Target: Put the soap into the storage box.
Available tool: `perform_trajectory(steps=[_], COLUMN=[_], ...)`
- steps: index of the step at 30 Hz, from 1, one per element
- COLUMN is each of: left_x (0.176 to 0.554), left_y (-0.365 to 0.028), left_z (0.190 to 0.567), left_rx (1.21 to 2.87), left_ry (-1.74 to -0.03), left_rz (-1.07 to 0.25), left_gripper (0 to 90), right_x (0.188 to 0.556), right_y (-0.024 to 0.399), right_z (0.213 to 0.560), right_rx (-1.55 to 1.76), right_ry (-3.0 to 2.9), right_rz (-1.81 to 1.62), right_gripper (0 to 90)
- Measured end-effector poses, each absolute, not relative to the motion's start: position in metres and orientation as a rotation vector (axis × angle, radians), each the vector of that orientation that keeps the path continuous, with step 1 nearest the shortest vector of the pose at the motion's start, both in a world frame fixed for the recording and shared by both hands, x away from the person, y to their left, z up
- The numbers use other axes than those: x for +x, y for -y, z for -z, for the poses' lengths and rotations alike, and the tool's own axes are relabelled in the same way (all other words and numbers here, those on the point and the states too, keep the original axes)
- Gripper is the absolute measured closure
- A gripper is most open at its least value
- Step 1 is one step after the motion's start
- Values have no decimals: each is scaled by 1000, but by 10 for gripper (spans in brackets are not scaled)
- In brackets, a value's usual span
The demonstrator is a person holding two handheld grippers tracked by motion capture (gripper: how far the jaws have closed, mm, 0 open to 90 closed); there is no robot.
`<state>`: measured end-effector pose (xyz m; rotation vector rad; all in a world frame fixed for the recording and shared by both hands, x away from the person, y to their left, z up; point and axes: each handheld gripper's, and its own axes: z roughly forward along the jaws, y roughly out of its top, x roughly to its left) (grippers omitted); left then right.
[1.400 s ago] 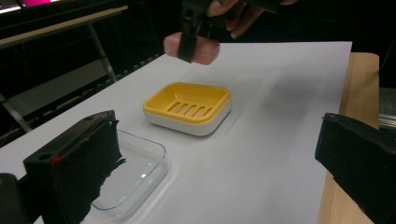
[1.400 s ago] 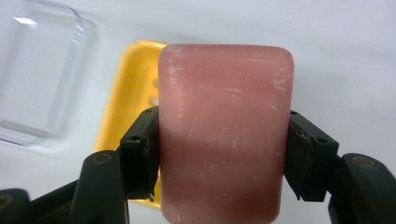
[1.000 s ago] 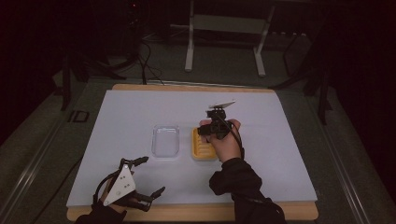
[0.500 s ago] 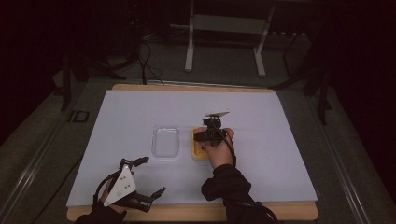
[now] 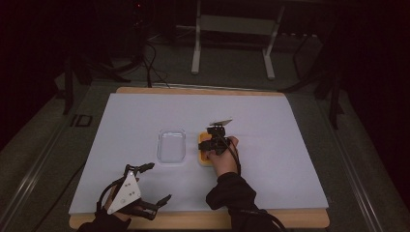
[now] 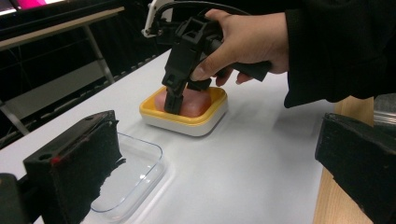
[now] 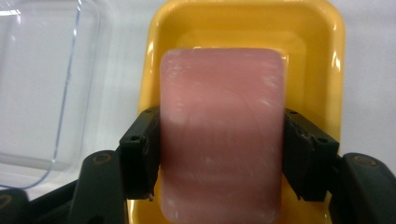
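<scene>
My right tool (image 7: 219,158) is down in the yellow tray (image 7: 322,60), jaws pressed against both sides of the pink block (image 7: 222,140) — it's gripped, sitting inside the tray. Clear lid (image 5: 172,145) lies just beside the tray. Left tool (image 5: 150,186) hangs wide open near the surface (image 5: 270,121) edge, well apart from the tray, holding nothing.

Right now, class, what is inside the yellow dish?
A pink block lies in the yellow dish, the right tool straddling its sides. The dish floor beneath it is covered.
</scene>
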<state>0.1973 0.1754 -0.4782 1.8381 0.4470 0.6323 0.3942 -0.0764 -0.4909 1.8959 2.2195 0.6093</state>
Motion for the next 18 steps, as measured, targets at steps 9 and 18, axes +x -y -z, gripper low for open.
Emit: perform_trajectory(steps=[9,18], left_x=[197,198], left_y=[-175,-174], left_z=[478,479], left_rx=[1840,1849], left_ry=[-445,-445], left_rz=[-636,-633], left_gripper=[6,6], right_x=[395,395], right_y=[76,102], right_z=[474,458], right_rx=[1782,1670], right_ry=[-2238,-2330], right_rz=[-639,-768], right_gripper=[253,130])
